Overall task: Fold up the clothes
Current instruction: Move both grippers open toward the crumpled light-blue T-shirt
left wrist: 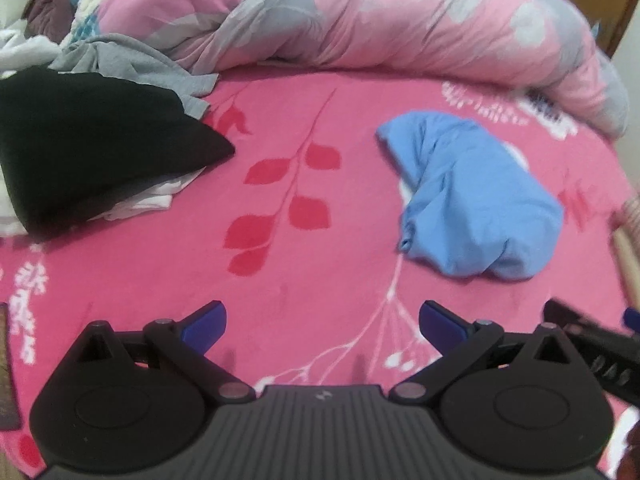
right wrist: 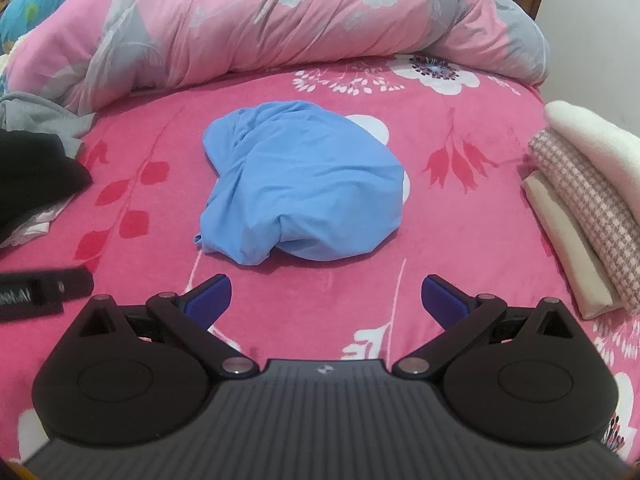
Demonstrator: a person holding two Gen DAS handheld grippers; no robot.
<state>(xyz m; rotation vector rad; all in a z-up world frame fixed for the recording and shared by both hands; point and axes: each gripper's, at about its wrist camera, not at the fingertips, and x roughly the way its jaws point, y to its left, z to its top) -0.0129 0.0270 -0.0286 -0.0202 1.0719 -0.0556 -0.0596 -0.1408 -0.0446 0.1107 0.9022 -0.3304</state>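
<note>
A crumpled light blue garment lies in a heap on the pink flowered bedsheet, straight ahead of my right gripper. That gripper is open, its blue pads spread wide and holding nothing, a short way in front of the heap's near edge. In the left wrist view the same blue garment sits to the right and further off. My left gripper is open and empty over bare sheet. The right gripper's side shows at the right edge.
A rolled pink and grey duvet runs along the back. A black garment over white ones and a grey one lie at the left. Folded clothes are stacked at the right edge of the bed.
</note>
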